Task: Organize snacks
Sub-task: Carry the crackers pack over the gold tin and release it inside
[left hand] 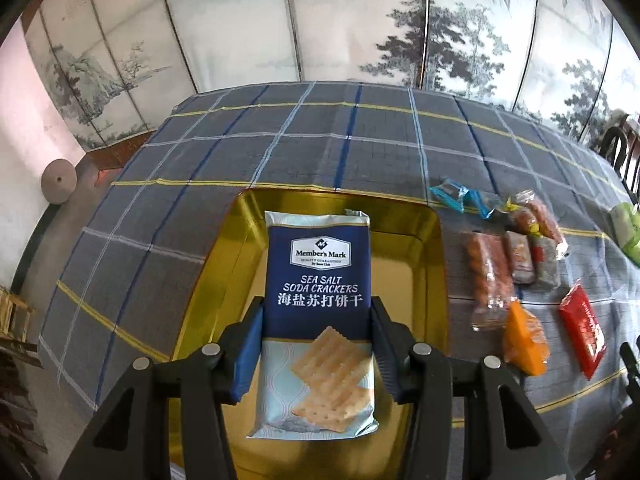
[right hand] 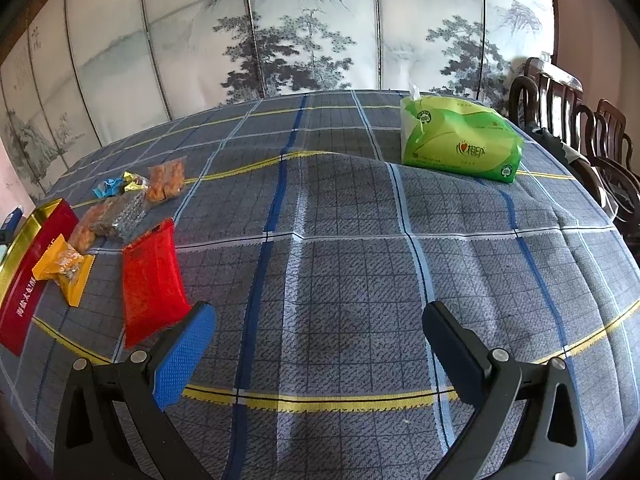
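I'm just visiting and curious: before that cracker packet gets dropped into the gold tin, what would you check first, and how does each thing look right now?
1. Left gripper clamped on the soda cracker packet: ok, pads press both sides.
2. Packet above the gold tin: ok, tin shows all around it.
3. Tin floor free under the packet: cannot tell, the packet hides it.
4. Right gripper out of the way: ok, open over the plaid tablecloth, holding nothing.
5. Other snacks waiting outside the tin: ok, the red packet and orange packet lie beside it.
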{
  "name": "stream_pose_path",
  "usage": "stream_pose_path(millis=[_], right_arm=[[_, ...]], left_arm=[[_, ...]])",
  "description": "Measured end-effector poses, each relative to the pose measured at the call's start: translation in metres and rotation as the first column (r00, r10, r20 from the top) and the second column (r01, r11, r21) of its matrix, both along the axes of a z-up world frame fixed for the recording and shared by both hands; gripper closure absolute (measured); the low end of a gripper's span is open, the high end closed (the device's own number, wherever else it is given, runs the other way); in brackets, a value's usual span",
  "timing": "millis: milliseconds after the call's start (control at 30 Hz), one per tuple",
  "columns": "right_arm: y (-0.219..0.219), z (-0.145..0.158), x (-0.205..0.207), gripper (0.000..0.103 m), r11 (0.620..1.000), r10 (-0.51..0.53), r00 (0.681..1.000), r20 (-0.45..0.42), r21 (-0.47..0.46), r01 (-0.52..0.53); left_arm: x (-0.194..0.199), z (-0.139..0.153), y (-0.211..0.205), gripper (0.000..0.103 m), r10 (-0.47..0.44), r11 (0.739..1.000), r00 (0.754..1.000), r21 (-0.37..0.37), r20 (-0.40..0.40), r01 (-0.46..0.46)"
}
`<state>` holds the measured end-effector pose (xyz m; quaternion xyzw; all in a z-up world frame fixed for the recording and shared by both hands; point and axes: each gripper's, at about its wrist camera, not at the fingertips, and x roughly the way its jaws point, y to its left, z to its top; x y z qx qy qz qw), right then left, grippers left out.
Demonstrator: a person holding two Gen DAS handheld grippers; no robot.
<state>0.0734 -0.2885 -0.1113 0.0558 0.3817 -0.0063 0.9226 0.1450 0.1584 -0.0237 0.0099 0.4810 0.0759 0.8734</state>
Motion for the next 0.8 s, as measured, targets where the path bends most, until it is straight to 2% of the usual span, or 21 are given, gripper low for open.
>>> stream_pose_path(millis=[233,800], right_arm=[[0.001,0.001,0.003,0.0,1.0,-0.009,1.0,-0.027,-0.02,0.009],[0.008,0.0,0.013,0.0,0.998,-0.021,0.998,-0.066,-0.06,0.017]], left_arm=[[0.025,-0.017,0.014,0.052,-0.022,1.0,0.998,0.0,-0.062,0.022],[0.06,-0.043,0.028,0.052,-0.036,0.998,0.988,0.047,-0.148,0.044]])
